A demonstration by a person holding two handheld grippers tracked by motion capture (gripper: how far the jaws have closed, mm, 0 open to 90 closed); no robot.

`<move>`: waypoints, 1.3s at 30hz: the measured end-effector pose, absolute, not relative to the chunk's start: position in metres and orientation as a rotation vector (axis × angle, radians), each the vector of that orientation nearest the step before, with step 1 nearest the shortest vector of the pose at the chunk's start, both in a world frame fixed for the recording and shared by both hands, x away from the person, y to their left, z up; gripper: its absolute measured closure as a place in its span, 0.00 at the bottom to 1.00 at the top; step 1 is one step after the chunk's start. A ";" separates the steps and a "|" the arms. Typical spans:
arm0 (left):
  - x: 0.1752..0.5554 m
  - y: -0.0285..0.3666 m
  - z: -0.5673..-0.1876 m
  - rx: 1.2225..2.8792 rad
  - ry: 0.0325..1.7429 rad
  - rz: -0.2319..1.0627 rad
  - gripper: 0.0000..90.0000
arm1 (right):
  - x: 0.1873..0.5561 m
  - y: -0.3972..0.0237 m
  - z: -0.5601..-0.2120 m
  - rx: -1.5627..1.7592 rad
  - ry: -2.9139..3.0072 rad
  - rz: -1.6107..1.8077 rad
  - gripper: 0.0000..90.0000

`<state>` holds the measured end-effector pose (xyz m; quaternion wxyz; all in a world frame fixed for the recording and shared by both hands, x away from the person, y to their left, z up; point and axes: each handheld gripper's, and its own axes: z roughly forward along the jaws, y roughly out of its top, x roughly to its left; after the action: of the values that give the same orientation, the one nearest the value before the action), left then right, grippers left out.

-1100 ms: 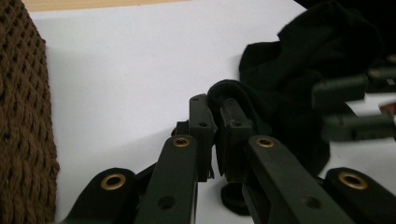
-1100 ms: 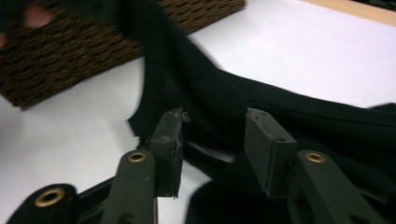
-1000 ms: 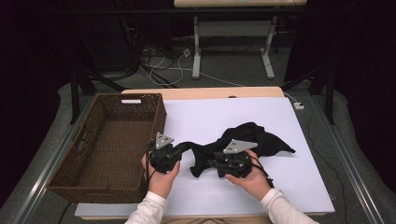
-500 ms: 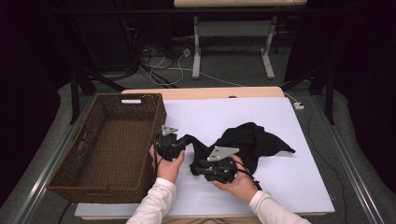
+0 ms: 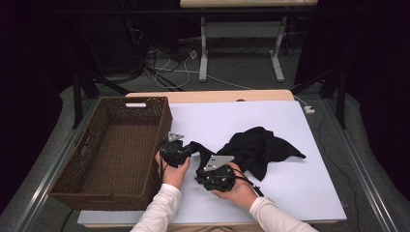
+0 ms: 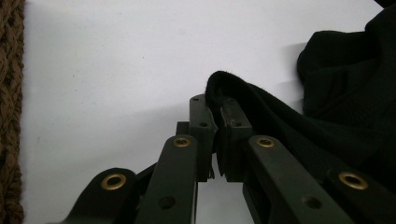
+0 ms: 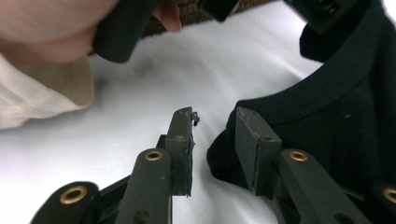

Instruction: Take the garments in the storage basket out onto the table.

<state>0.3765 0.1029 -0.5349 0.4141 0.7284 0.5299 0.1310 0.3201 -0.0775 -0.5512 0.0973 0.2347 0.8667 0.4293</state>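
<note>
A black cloth (image 5: 258,147) lies crumpled on the white table right of centre, and a thin strip of it runs left to my left gripper (image 5: 189,146). In the left gripper view that gripper (image 6: 217,105) is shut on a folded edge of the cloth (image 6: 327,107). My right gripper (image 5: 202,166) sits low by the near side of the strip, pointing left. Its jaws (image 7: 215,114) have just been closing and stand open. The right one rests against a rounded cloth edge (image 7: 327,107), and mostly bare table shows in the gap.
A brown wicker basket (image 5: 162,121) with nothing in it stands at the table's left, close behind the left hand (image 5: 174,174); its weave (image 6: 9,93) also shows in the left gripper view. Bare white tabletop (image 5: 300,193) lies to the right and front. Table legs and cables are beyond.
The right gripper has moved left and nearer the person, close to the left gripper. The left gripper has shifted slightly away from the person, keeping the cloth strip in its jaws.
</note>
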 end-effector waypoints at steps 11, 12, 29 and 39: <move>0.377 0.103 -0.535 1.833 1.335 0.332 0.96 | 0.326 -0.076 -0.563 0.703 2.605 1.155 0.80; 0.377 0.103 -0.535 1.833 1.336 0.332 0.96 | 0.326 -0.076 -0.563 0.700 2.594 1.150 0.83; 0.381 0.100 -0.526 1.801 1.338 0.371 0.96 | 0.344 -0.126 -0.502 0.884 2.432 1.435 0.96; 0.383 0.091 -0.515 1.810 1.317 0.421 0.96 | 0.372 -0.180 -0.473 0.988 2.286 1.404 0.96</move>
<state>0.3832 0.0910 -0.5145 0.4188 0.7216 0.5251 0.1679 0.3716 -0.1801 -0.4729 0.1408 0.3420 0.7917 0.4862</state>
